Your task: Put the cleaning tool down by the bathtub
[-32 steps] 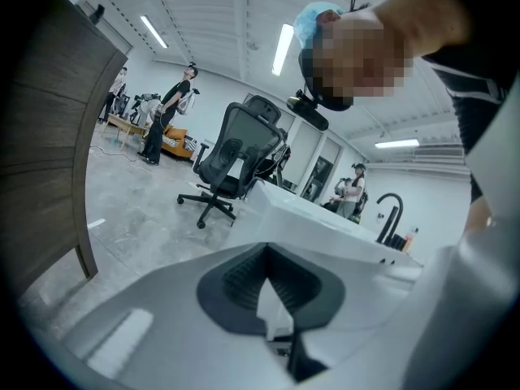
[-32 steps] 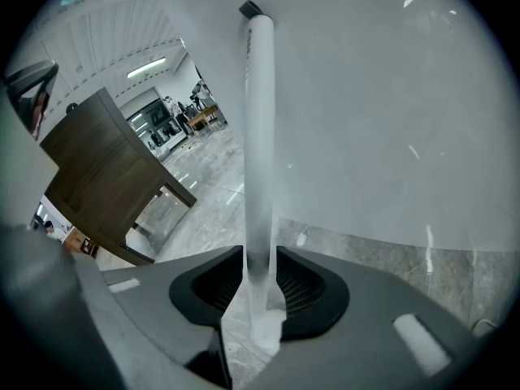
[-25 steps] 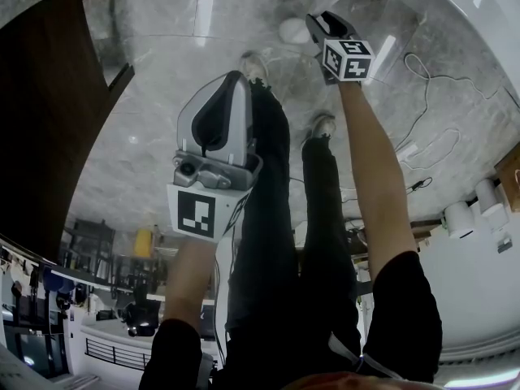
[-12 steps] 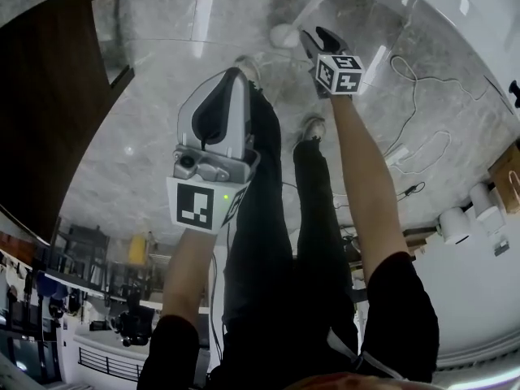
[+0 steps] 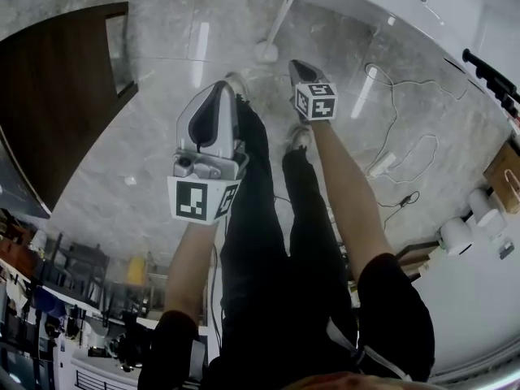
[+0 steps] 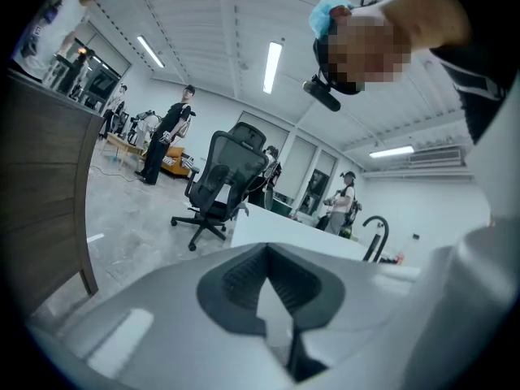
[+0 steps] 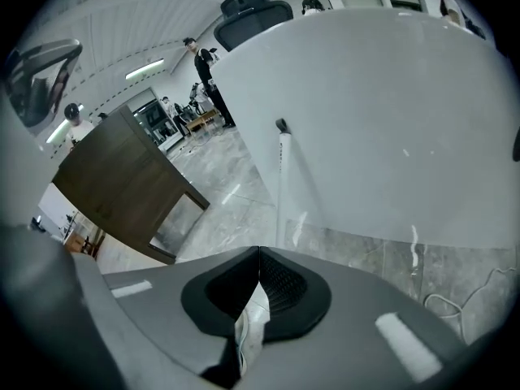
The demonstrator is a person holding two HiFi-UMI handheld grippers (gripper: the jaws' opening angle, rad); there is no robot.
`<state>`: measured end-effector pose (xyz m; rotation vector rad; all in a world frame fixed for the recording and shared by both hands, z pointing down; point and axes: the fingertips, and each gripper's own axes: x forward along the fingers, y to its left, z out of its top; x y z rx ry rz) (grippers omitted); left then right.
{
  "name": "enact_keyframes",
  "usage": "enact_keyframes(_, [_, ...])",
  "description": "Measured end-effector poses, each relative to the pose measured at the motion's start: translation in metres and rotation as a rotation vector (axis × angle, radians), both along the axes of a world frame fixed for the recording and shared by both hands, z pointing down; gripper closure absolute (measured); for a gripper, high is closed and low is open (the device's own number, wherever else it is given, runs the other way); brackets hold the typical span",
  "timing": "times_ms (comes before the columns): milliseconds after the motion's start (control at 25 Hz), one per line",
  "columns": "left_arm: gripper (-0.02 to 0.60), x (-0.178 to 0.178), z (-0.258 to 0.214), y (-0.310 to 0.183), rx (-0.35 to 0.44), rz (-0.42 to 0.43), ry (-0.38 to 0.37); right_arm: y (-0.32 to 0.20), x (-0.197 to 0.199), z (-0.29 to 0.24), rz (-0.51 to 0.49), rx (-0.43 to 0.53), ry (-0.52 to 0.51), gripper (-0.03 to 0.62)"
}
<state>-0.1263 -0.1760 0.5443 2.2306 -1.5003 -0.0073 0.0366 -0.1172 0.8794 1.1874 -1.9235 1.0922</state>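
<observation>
The cleaning tool (image 5: 278,19), a white long-handled brush, stands on the marble floor with its head down and its handle leaning on the white bathtub (image 5: 455,10). In the right gripper view the tool (image 7: 282,187) rests against the tub wall (image 7: 390,112), ahead of my jaws. My right gripper (image 5: 296,66) hangs clear of it; its jaws have just been closing and meet with nothing between them (image 7: 258,252). My left gripper (image 5: 216,94) is held over my legs, shut and empty (image 6: 266,248).
A dark wooden cabinet (image 5: 57,112) stands at the left. Cables (image 5: 398,140) trail over the floor at the right, near white rolls (image 5: 457,236). An office chair (image 6: 218,177) and several people stand further back in the room.
My right gripper has drawn back from the tool, which stays leaning on the tub. Both grippers have lifted away from the floor.
</observation>
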Motion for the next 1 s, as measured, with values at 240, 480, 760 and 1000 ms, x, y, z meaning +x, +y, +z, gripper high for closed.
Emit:
enact_keyframes(240, [0.574,0.023,-0.052,0.021,0.027,-0.001,-0.005,0.019,0.012,-0.06,0.013,0.006,-0.014,0.594])
enact_keyframes(480, [0.574,0.039,-0.111,0.045,0.05,-0.017,-0.022,0.036,0.029,-0.139,0.042,0.026,-0.022,0.594])
enact_keyframes(760, [0.574,0.051,-0.176,0.079,0.079,-0.036,-0.054,0.058,0.038,-0.233,0.031,0.084,-0.047,0.594])
enact_keyframes(1000, [0.574,0.051,-0.221,0.123,0.112,-0.075,-0.06,0.077,0.031,-0.322,0.01,0.204,-0.084,0.595])
